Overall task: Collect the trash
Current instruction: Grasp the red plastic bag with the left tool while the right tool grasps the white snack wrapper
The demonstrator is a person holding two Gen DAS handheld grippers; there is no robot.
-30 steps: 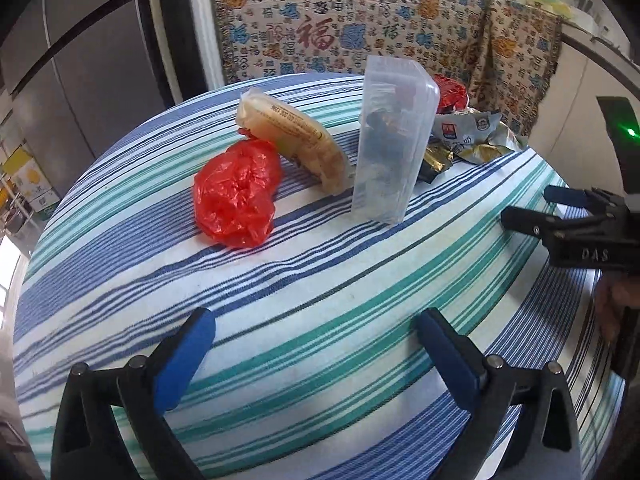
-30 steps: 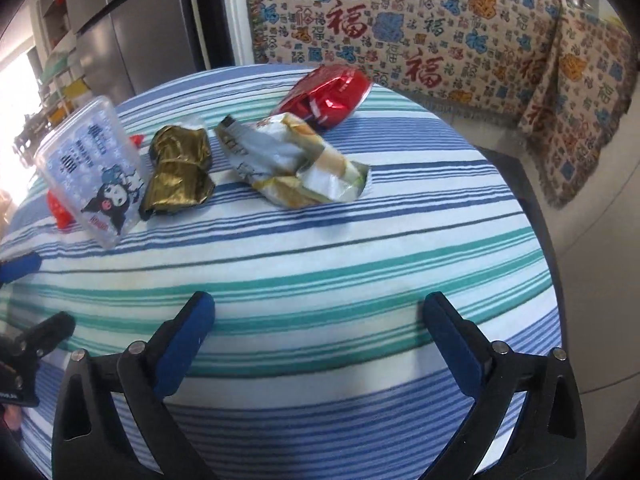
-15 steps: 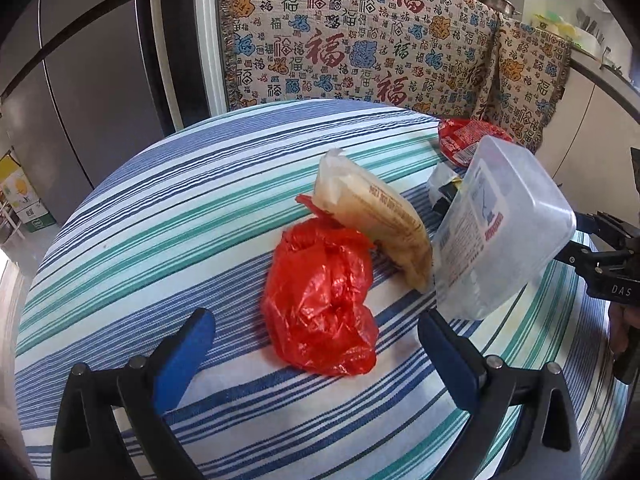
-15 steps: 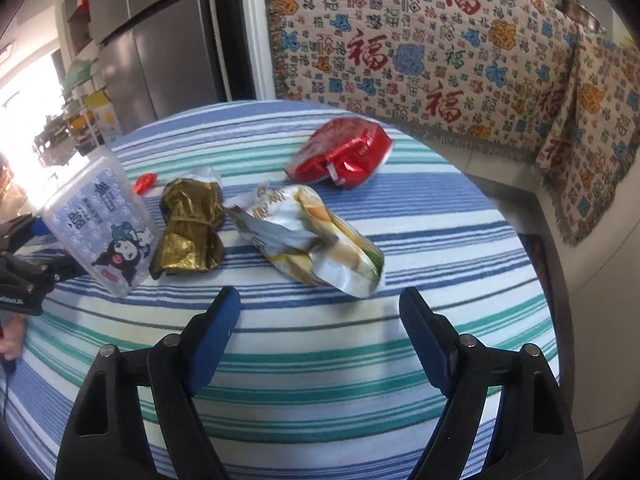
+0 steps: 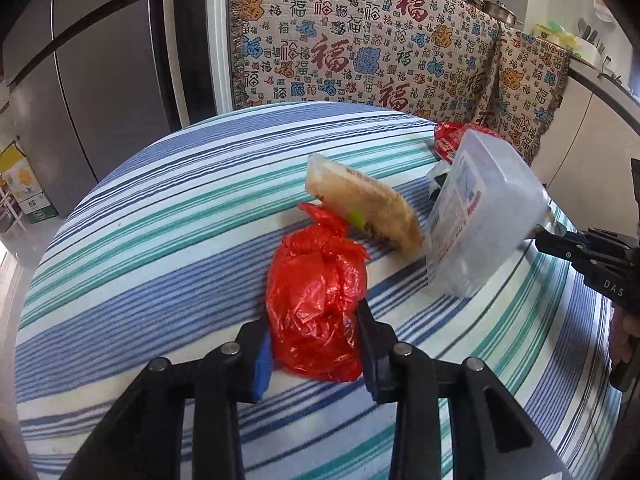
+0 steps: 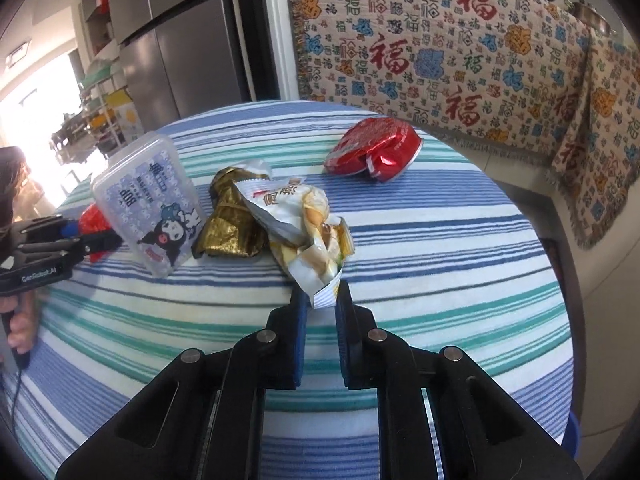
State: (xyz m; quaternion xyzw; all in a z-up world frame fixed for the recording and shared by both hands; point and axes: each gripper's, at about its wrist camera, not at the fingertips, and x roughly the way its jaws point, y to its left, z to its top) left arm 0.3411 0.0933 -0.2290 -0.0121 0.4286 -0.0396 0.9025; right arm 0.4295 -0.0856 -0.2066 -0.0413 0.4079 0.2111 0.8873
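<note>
our left gripper [image 5: 316, 344] is closing on the red bag [image 5: 316, 304], our right gripper [image 6: 322, 304] on the snack wrapper [image 6: 308, 236]; we should squeeze firmly, then lift straight up.

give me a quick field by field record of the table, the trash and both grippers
surface: round table, striped cloth
left gripper: jaws closing on red plastic bag
right gripper: jaws closing on corner of white snack wrapper
other trash: gold wrapper, red foil packet, tan packet
also there: clear plastic box, tilted
</note>
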